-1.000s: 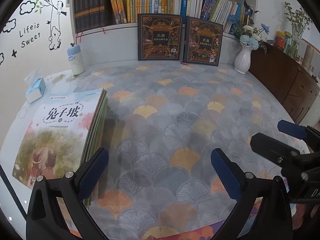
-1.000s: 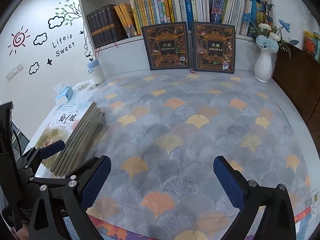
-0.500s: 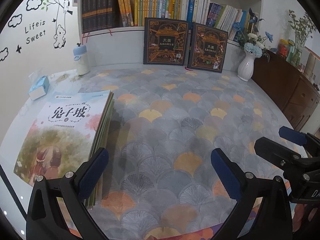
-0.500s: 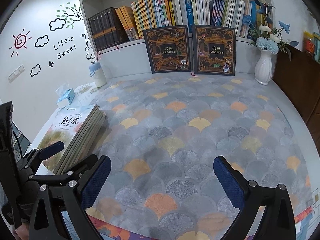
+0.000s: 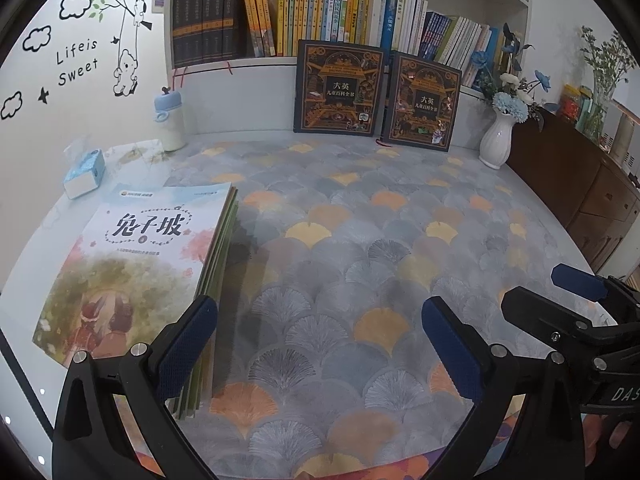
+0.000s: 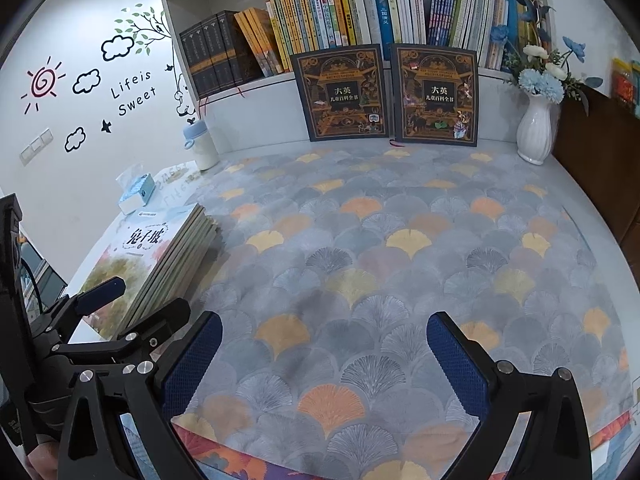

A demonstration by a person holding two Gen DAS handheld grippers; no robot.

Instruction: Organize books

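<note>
Patterned cloth [image 5: 360,240] now spreads further before me as both my empty, wide-open grippers, left gripper [image 5: 320,344] and right gripper [image 6: 324,360], draw back from the book stack [image 5: 152,264] lying flat at the left edge, untouched, with open room rightward.

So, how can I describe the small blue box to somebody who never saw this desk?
Start from the wall with the "Life is Sweet" sticker and look down to the desk edge under it. Between the stack of thin books and the blue-capped bottle sits the tissue box. It is the only small box there, light blue above, white below.
</note>
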